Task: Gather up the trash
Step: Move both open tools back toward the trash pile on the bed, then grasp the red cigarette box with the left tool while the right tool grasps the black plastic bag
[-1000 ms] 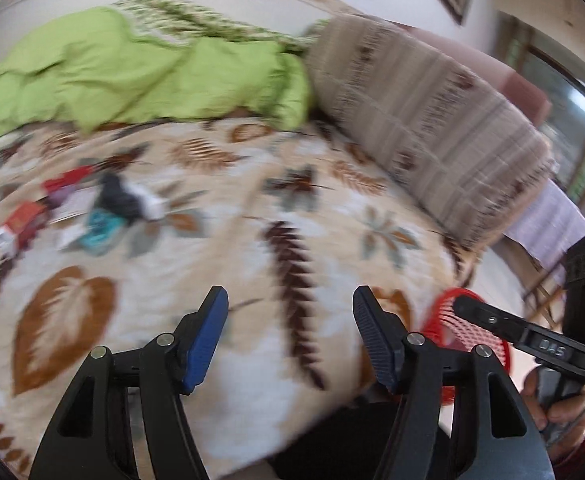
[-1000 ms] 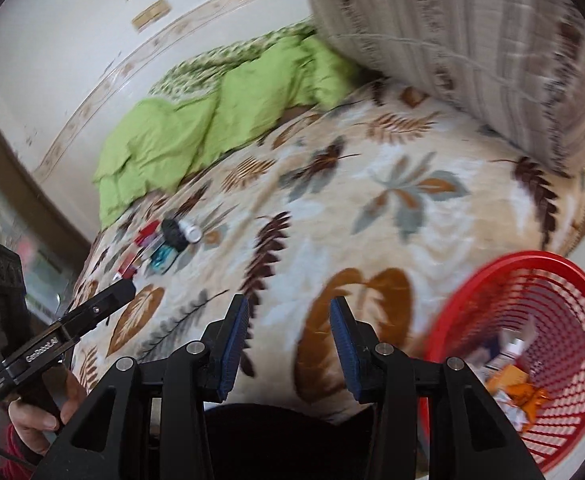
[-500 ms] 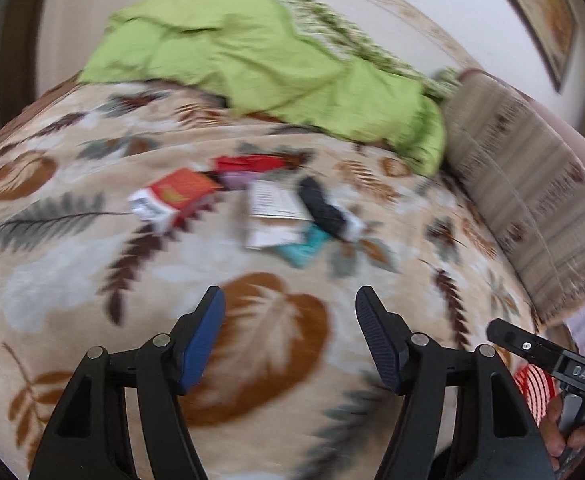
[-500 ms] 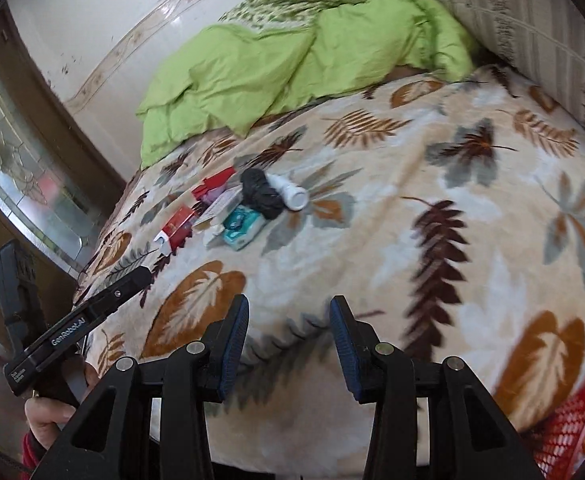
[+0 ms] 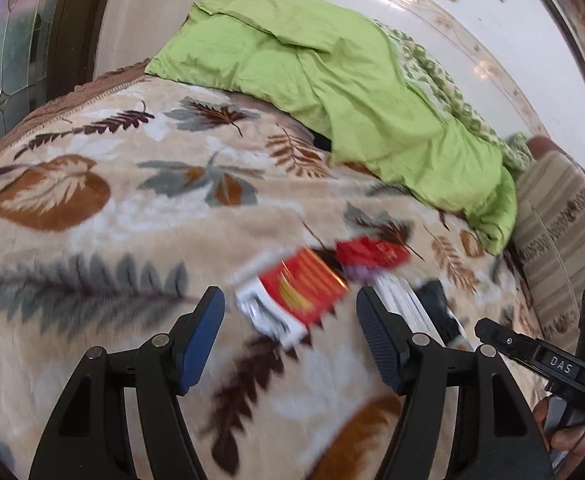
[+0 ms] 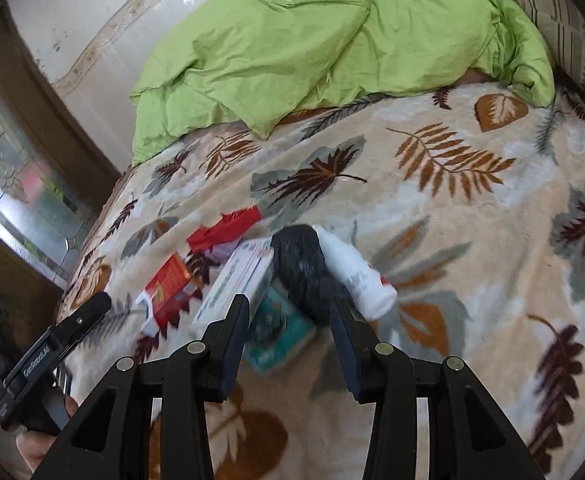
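Both views have swung off the red basket onto the trash pile on the leaf-print blanket [image 5: 140,216]: approach for a new pick, nothing lifted yet. Left gripper [image 5: 290,330] jaws spread, empty; red-and-white carton [image 5: 292,296] at 12 o'clock, between the tips. Right gripper [image 6: 288,326] jaws apart, empty; black object [image 6: 298,268] at 12 o'clock, white bottle [image 6: 356,274] at 1.

Leaf-patterned beige blanket [image 5: 140,216], green quilt [image 5: 332,72]

Teal packet [image 6: 280,334] partly hidden — label seemingly blurred
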The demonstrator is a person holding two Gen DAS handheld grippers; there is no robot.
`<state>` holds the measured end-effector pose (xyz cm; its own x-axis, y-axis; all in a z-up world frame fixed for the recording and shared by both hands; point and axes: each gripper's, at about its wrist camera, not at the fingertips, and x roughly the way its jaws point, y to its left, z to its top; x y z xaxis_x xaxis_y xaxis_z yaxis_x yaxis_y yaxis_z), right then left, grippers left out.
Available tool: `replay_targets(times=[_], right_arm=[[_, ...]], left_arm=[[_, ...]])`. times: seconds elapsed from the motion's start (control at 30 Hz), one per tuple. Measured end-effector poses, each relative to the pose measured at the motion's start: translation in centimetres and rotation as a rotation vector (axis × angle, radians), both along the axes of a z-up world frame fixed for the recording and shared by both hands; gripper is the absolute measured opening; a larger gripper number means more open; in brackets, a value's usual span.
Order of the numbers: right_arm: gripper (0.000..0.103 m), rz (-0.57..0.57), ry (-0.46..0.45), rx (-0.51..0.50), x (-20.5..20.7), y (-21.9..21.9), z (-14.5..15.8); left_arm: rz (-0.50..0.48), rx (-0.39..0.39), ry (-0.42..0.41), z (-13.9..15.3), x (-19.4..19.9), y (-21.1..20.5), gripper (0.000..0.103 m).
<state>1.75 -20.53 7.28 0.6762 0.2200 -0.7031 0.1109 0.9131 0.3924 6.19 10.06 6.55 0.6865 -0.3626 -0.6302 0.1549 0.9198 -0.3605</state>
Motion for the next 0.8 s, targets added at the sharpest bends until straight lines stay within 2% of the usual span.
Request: replay_targets(times=[0.13, 0.27, 0.33, 0.43, 0.53, 0.63, 0.7, 0.8], right_arm=[[0.044, -0.025, 0.014, 0.034, 2.5, -0.1, -1.5], [0.045, -0.031, 0.027, -0.027, 3.6, 0.3, -2.8], [0.046, -0.035, 0.035, -0.031, 4.1, 0.3, -3.3], [0.046, -0.013, 0.051, -0.102, 4.9, 0.6, -3.7], [0.046, 0.002, 0.043, -0.106, 5.1, 0.5, -4.0], [0.041, 0.027, 0.035, -0.122, 5.2, 0.7, -4.2], [0.035, 0.030, 0.029, -0.083, 5.0, 0.5, -4.2], [0.033, 0.016, 0.025, -0.034, 4.2, 0.0, -3.7]], left_arm=[[-0.011, -0.032, 0.020, -0.3, 2.0, -0.1, 0.069], [-0.043, -0.095, 0.050, -0.7, 3.4, 0.1, 0.071], [-0.034, -0.108, 0.058, -0.9, 4.0, 0.5, 0.071], [-0.019, -0.121, 0.077, -1.4, 4.5, 1.2, 0.074], [-0.021, -0.127, 0.093, -1.8, 4.7, 1.5, 0.075], [-0.042, -0.102, 0.081, -1.7, 4.4, 1.1, 0.078], [-0.075, -0.063, 0.071, -1.7, 4.2, 0.1, 0.083], [-0.096, -0.006, 0.060, -1.8, 4.1, -0.9, 0.083]])
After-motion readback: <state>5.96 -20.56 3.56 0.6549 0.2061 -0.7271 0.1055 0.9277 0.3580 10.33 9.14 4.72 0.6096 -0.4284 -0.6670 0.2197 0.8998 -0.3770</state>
